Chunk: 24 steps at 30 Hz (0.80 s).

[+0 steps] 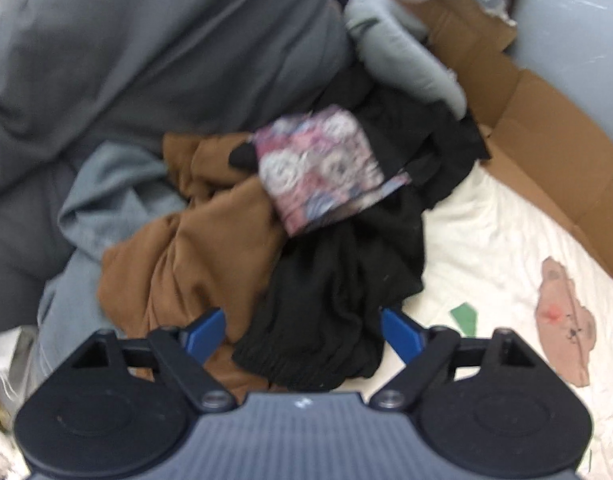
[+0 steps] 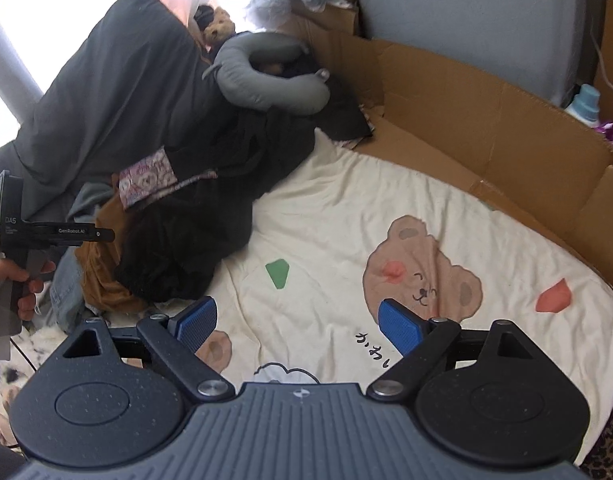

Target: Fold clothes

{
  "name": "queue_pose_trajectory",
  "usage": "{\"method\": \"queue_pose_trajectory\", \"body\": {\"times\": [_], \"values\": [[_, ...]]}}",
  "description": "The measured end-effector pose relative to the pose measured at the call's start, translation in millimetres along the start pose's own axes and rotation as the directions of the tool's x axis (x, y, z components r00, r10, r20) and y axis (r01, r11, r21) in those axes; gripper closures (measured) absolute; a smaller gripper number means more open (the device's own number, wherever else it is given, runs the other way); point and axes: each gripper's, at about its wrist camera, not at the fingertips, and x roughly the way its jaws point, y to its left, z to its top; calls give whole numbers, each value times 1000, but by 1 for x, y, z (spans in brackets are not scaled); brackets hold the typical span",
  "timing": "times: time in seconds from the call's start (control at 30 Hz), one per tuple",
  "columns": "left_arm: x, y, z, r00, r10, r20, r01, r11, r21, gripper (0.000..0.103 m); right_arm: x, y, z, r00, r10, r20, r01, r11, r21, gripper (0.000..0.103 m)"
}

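In the left wrist view a heap of clothes [image 1: 290,216] fills the middle of the frame: a blue-grey piece at left, then a crumpled brown garment [image 1: 186,264], a folded floral piece [image 1: 318,164] on top, and a black knit [image 1: 338,300] at right. The left gripper [image 1: 302,332] hangs over the black knit, jaws wide apart, clamping nothing. In the right wrist view the heap lies at centre left on a cream bear-print sheet [image 2: 346,220]; the right gripper [image 2: 298,324] stands spread over bare sheet.
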Motion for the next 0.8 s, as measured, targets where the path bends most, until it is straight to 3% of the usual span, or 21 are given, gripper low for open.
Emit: {"method": "queue_pose_trajectory", "body": {"times": [0.4, 0.53, 0.67, 0.8], "values": [[60, 23, -28, 997, 38, -69, -39, 999, -18, 15, 53, -4, -23, 996, 46, -70, -48, 999, -24, 12], [77, 33, -34, 997, 6, -74, -11, 997, -72, 15, 61, -5, -34, 993, 49, -108, -51, 999, -18, 12], [86, 36, -37, 996, -50, -71, 40, 990, -134, 29, 68, -4, -40, 989, 54, -136, -57, 998, -15, 12], [81, 38, -42, 994, -96, -50, 87, 983, -160, 54, 68, 0, -41, 989, 57, -134, -63, 997, -35, 12]]}}
